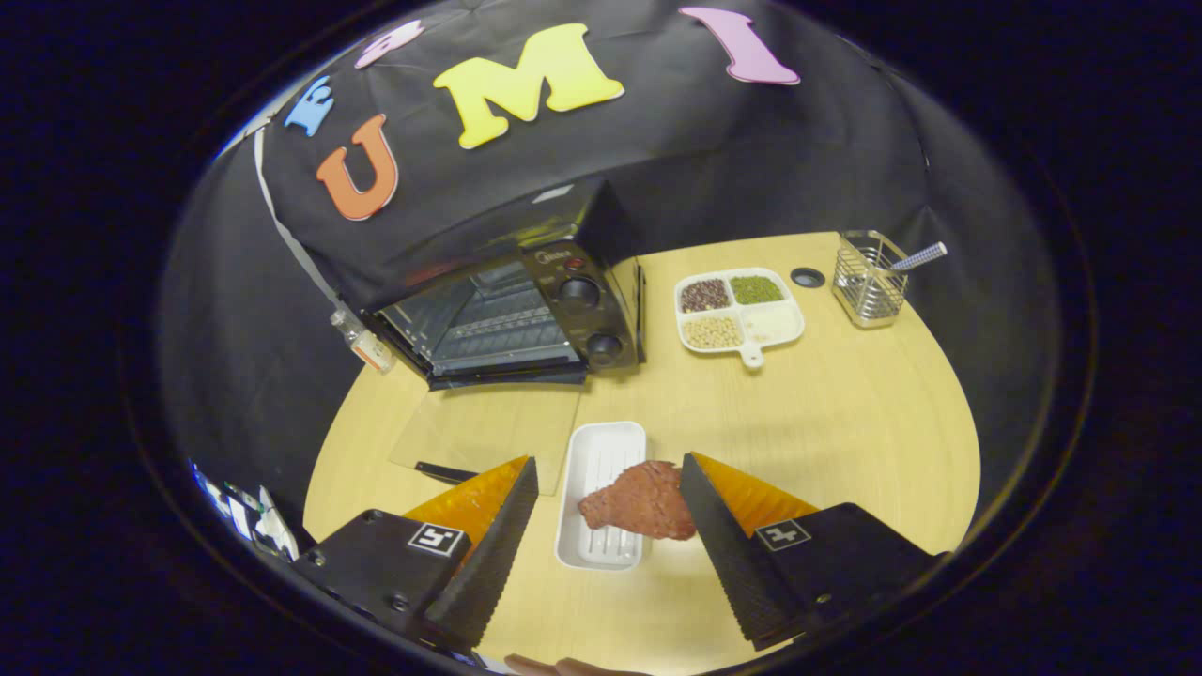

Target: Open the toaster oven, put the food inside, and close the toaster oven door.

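1. the food (640, 500), a flat reddish-brown piece resembling a cut of meat, lies between the fingers of the gripper (608, 481), nearer the right finger than the left.
2. the food rests partly on a white rectangular tray (601, 451) and overhangs the tray's right rim, with its right edge at or just beside the inner face of the right finger. actual contact cannot be confirmed.
3. the long axis of the food runs roughly across the gap from finger to finger, tilted slightly. the tray's long axis runs away from the gripper toward the toaster oven (526, 305).
4. the jaws stand wide open. the left finger is well apart from the food, with bare tray and table (845, 413) between them. nothing is held.
5. the toaster oven stands beyond the tray, ahead and to the left of the fingers. its glass door (488, 427) is already folded down flat onto the table, and the wire rack inside is exposed.
6. judgement: the opening step appears complete, and the step in hand is the grasp of the food.
7. judgement: the coming move calls for centring the gap on the food, since it sits off-centre toward the right finger.
8. judgement: the piece is thin and lies low, so the fingers may slide over it or push the tray.
9. a divided dish (740, 313) and a wire holder (869, 280) stand well apart to the right.
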`<state>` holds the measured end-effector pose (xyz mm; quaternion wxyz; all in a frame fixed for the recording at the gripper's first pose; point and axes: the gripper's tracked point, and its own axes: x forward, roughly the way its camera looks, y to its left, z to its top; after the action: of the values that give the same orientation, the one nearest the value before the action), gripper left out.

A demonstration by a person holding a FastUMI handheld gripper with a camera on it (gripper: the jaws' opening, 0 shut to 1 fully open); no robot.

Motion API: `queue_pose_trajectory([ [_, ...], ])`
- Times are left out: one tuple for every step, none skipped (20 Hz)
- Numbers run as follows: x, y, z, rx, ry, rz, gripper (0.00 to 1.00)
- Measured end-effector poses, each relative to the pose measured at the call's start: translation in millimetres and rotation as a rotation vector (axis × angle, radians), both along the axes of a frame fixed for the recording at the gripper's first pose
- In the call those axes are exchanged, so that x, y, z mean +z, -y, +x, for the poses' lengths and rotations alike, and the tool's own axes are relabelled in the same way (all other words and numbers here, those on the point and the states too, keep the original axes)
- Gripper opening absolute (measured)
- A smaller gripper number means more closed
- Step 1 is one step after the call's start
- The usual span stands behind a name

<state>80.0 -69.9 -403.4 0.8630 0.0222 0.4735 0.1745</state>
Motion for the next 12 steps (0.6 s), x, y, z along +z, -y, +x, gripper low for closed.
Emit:
queue_pose_trajectory([
  [-4, 8, 3, -0.003, -0.012, 0.001, 0.97],
  [-7, 14, 3, -0.005, -0.027, 0.011, 0.97],
  [-11, 18, 3, -0.006, -0.045, 0.032, 0.97],
  [-14, 19, 3, -0.001, -0.064, 0.057, 0.93],
  [-16, 20, 2, 0.006, -0.080, 0.084, 0.89],
  [-18, 19, -1, 0.025, -0.096, 0.109, 0.84],
  [-20, 21, -4, 0.028, -0.110, 0.120, 0.79],
  [-23, 24, -6, 0.026, -0.122, 0.122, 0.72],
  [-25, 28, -5, 0.019, -0.121, 0.124, 0.69],
  [-26, 28, -4, 0.028, -0.115, 0.132, 0.66],
  [-27, 27, -4, 0.033, -0.119, 0.145, 0.63],
  [-30, 25, -8, 0.035, -0.140, 0.164, 0.60],
])
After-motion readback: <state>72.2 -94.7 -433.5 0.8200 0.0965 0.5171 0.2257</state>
